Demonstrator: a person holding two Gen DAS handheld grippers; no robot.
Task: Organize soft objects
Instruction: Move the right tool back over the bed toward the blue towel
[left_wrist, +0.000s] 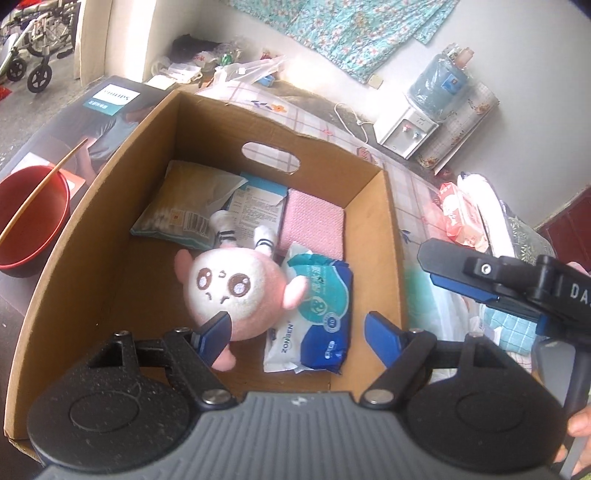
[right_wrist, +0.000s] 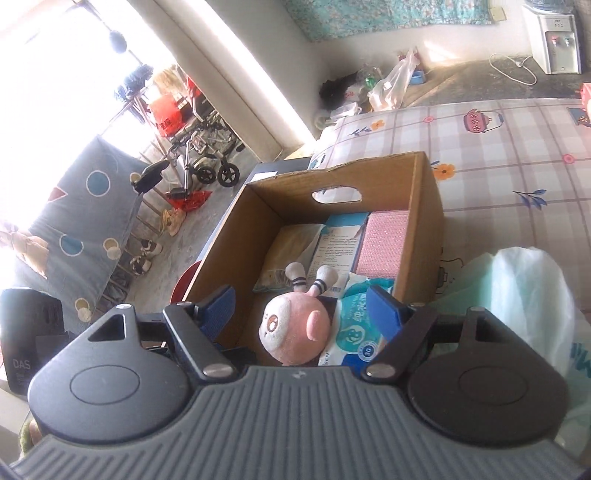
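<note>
Cardboard box (left_wrist: 110, 266) sat on a plaid sheet with flower and teapot prints (right_wrist: 517, 155), open top, oval handle cutout (left_wrist: 270, 157) in the far wall. Pink and white plush toy (left_wrist: 236, 291) lay inside on the box floor, face up toward the left wrist camera, striped-sock legs pointing at the far wall. Just beside it on the right was a blue and white wet-wipes pack (left_wrist: 317, 317), the plush's arm overlapping its edge. Behind them: a clear packet with a barcode (left_wrist: 184, 210) at left, a light blue printed box (left_wrist: 258, 206) in the middle, a pink textured pad (left_wrist: 314, 221) at right, all lying flat and close together. Left gripper (left_wrist: 295, 334) hovered over the near end of the box, jaws spread wide, nothing pinched; its left finger (left_wrist: 216, 338) overlapped the plush in view, contact could not be told. Right gripper (right_wrist: 299, 310) was likewise released and empty, above the near wall, plush (right_wrist: 295, 328) and wipes (right_wrist: 354, 332) showing between its fingers. In the left wrist view the right gripper (left_wrist: 517, 291) reached in from the right, outside the box wall, with a hand (left_wrist: 580, 424) on its handle. Red basin (left_wrist: 29, 221) with a thin stick across it stood left of the box, next to a dark printed carton (left_wrist: 92, 122). White plastic bag (right_wrist: 528, 295) lay right of the box.
</note>
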